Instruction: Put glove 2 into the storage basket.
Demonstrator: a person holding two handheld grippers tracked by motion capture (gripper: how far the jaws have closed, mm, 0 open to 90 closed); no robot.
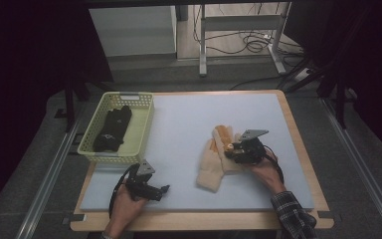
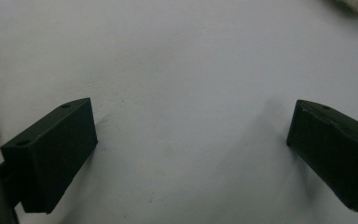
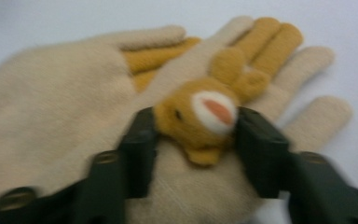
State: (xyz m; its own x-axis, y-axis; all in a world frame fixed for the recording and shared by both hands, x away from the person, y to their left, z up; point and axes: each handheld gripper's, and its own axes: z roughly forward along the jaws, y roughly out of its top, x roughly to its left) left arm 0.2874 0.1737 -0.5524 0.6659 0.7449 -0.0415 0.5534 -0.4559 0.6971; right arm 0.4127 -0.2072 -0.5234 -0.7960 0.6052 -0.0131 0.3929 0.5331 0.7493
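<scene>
right gripper (image 1: pixel 231 148): set down on the gloves (image 1: pixel 214 162), jaws either side of the plush animal head (image 3: pixel 200 119) sewn on the upper glove; pads touched its sides, looked clamped on it, frame blurred
plush head: dead centre between the right jaws, orange-brown with white muzzle, ears pointed away from the gripper
gloves: cream pair, stacked, orange fingers of the lower one peeking out past the jaws; cuffs lay toward the person, under and behind the gripper
right hand (image 1: pixel 263 167): wrapped the gripper body from behind
left gripper (image 1: pixel 164 189): jaws wide apart, nothing between, just bare mat (image 2: pixel 182 93) below
left hand (image 1: pixel 129 196): held the gripper low at the near edge, well apart from the gloves
basket (image 1: pixel 142 129): pale yellow, beyond the left gripper, dark item (image 1: pixel 112 129) inside, likely black gloves, hard to tell
</scene>
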